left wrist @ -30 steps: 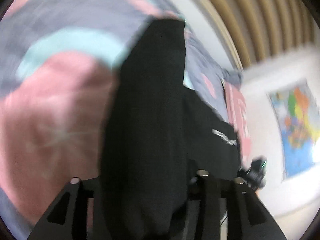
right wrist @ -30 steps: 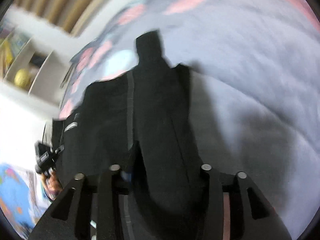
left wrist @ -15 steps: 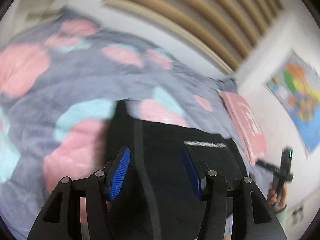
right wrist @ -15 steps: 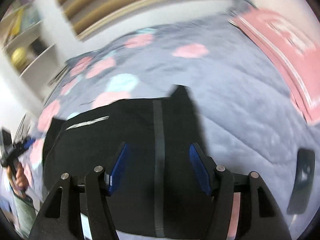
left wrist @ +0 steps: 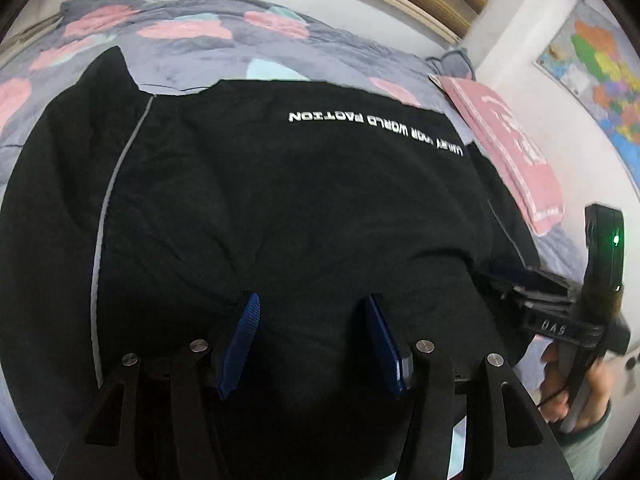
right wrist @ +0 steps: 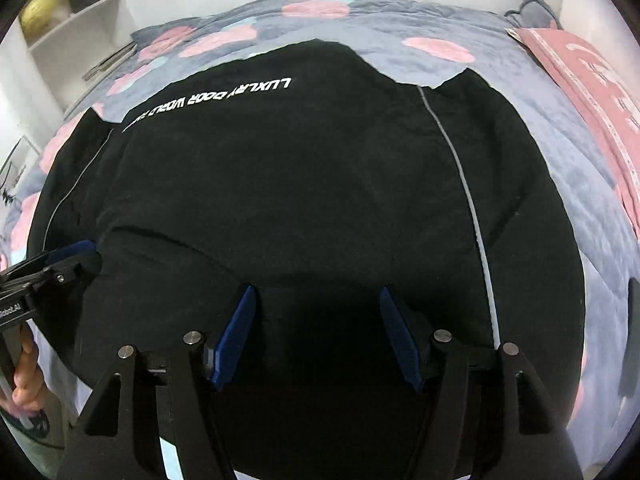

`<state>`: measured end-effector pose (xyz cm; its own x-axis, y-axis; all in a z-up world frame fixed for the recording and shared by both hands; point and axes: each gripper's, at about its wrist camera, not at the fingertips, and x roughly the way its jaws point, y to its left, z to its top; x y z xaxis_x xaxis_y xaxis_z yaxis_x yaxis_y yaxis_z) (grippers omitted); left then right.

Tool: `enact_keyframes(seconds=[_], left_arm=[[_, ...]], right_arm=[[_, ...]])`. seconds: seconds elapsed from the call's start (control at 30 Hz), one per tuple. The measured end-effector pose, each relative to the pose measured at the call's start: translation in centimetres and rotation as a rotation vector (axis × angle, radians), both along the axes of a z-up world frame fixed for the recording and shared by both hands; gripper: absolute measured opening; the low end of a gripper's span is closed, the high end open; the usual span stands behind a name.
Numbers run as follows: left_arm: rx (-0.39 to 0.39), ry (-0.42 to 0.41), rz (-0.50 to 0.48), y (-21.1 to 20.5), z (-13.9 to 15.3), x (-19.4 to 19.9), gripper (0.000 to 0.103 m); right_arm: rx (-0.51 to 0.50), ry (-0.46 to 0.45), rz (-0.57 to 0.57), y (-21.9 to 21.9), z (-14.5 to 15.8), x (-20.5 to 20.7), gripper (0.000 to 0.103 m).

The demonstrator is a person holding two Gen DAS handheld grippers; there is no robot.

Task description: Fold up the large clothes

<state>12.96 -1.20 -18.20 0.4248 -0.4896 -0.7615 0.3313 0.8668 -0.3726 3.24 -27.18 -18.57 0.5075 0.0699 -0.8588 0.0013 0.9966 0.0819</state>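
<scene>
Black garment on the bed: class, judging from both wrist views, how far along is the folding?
Done: the black garment lies spread flat on the patterned bedspread, printed lettering facing up. In hand: nothing; the left gripper and right gripper both stand open above its near edge, pads off the cloth. Left: no clear fold shows, so seemingly every fold remains.

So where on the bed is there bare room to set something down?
Free: grey patterned quilt between the black garment and the pink folded cloth, and beyond the garment toward the wall. Crowded: the middle, which the garment covers.
</scene>
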Motion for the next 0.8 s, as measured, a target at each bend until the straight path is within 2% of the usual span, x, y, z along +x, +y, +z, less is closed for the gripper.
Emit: enact_keyframes(seconds=[0.13, 0.27, 0.33, 0.47, 0.6, 0.63, 0.8], left_arm=[[0.088, -0.074, -0.005, -1.3, 0.5, -1.2, 0.057], [0.158, -0.096, 0.046, -1.3, 3.1, -2.0, 0.057], [0.179, -0.139, 0.078, -0.9, 5.7, -2.9, 0.059], [0.200, -0.265, 0.143, -0.4, 10.7, -5.1, 0.071], [0.161, -0.403, 0.185, 0.5, 15.3, -7.8, 0.076], [0.164, -0.434, 0.183, 0.4, 16.4, -8.6, 0.076], [0.241, -0.558, 0.167, -1.1, 20.1, -11.6, 0.076]], right_arm=[[0.005, 0.000, -0.026, -0.2, 0.3, -0.5, 0.067], [0.020, -0.047, -0.065, -0.9, 2.7, -2.2, 0.068], [0.020, -0.093, -0.077, -1.3, 4.6, -3.5, 0.070], [-0.006, -0.223, -0.098, -0.7, 9.8, -6.3, 0.087], [-0.028, -0.340, -0.068, 1.0, 14.6, -8.8, 0.088], [-0.036, -0.354, -0.066, 2.6, 15.6, -8.3, 0.088], [-0.058, -0.436, -0.041, 5.1, 19.5, -10.3, 0.090]])
